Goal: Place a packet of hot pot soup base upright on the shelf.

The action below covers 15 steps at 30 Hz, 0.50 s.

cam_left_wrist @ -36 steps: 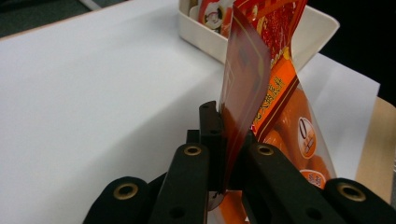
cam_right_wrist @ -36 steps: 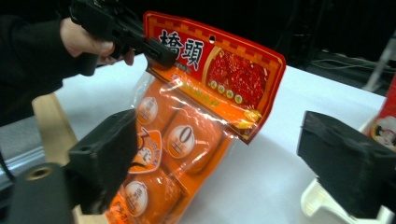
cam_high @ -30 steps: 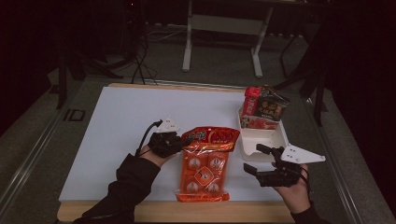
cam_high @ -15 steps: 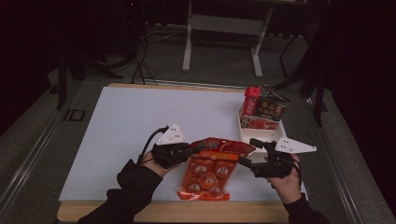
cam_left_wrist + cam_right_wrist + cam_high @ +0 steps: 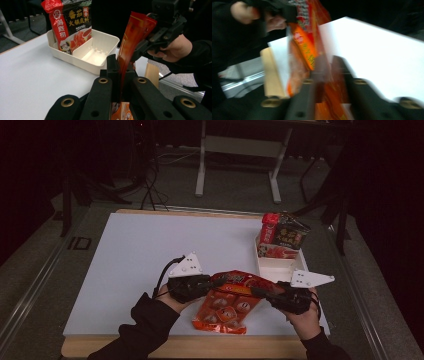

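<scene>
Near the front edge of a white table (image 5: 150, 250), a person holds an orange-red snack bag (image 5: 227, 305) by its top edge with two hand-held grippers. In the high view, the left gripper (image 5: 212, 285) pinches the bag's top left corner, and the right gripper (image 5: 260, 291) pinches the top right corner. The right gripper's jaws have just been closing, with the bag's edge between them. The top of the bag is raised off the table while its lower end rests on the surface close to the wooden front edge. In the left gripper view, the black jaws are pressed together on the thin red film. The right gripper view is blurred, yet the bag's film sits between its narrow jaws.

Behind and to the right stands a cream divided tray (image 5: 280, 267), one compartment empty, with two upright sauce packets (image 5: 282, 232) at its far end.

Risks from here, as a judgement: each grip is only on thin, slippery film at the very edge, so the bag could slide out if lifted quickly. Pulling the grippers apart could tear the seam. The hanging lower end could also catch the tray's wall.
</scene>
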Available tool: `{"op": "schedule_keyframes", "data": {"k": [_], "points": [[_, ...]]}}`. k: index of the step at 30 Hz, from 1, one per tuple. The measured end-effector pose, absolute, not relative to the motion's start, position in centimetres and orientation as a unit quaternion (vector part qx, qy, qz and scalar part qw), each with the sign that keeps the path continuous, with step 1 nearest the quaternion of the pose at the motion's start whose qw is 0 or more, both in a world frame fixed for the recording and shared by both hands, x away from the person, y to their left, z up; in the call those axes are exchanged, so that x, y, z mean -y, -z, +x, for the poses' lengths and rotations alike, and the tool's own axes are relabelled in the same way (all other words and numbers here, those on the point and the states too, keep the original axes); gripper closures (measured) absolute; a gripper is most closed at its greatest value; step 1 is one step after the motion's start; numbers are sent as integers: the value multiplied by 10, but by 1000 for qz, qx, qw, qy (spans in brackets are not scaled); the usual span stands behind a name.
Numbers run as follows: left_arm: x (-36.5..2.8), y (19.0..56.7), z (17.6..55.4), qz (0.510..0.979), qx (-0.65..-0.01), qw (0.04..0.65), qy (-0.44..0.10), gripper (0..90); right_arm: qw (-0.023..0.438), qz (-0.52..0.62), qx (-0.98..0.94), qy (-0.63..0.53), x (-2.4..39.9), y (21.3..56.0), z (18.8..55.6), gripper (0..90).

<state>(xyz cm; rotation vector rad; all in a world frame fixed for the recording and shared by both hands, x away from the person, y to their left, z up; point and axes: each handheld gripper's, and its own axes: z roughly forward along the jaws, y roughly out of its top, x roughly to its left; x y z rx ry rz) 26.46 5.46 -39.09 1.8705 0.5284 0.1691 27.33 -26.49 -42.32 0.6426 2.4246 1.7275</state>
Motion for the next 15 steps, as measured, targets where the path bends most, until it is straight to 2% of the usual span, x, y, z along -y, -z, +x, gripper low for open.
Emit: {"op": "schedule_keyframes", "data": {"k": [5, 15], "points": [[-61, 390, 265, 788, -223, 570, -64, 895, 33, 202, -800, -564, 262, 413, 269, 900], [-73, 389, 256, 784, -207, 583, -51, 879, 39, 190, -811, -553, 254, 391, 262, 900]]}}
